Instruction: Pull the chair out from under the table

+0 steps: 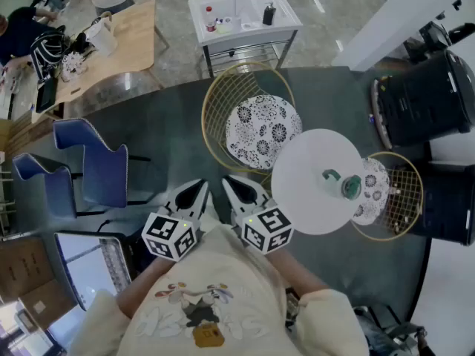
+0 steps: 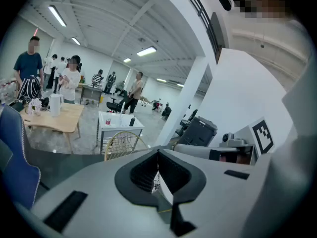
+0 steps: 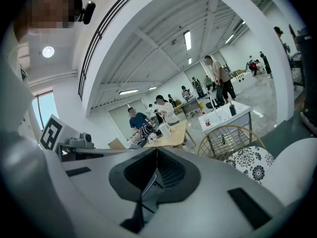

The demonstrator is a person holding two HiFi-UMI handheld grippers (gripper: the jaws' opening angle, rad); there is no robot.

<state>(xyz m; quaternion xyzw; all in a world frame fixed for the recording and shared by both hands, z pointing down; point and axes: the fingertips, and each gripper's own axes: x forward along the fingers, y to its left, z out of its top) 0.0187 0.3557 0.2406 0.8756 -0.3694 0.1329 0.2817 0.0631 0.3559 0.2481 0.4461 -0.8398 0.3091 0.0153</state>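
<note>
Holding left claw (image 1: pixel 195 191) and right claw (image 1: pixel 238 188) side by side, close against a cream shirt (image 1: pixel 215 295), tips forward and slightly down. In left gripper view, left claw (image 2: pixel 158 157) fully closed, jaws meeting edge to edge, nothing gripped. Same in right gripper view: right claw (image 3: pixel 156 155) closed flat, empty. Ahead and to the right of both claws, round white surface (image 1: pixel 308 162) carrying a small green object (image 1: pixel 349 187), too small to identify. Two gold wire chairs with black-and-white floral cushions: right chair (image 1: pixel 401 199) with seat partly tucked under the surface's right edge; far chair (image 1: pixel 256 121) beyond the surface, cushion edge overlapped by the rim. Both chairs well apart from the claws, neither touched. Off to the left, blue chairs (image 1: pixel 100 165) on dark grey flooring. Further back, white cart (image 1: pixel 245 13) with bottles on top.
</note>
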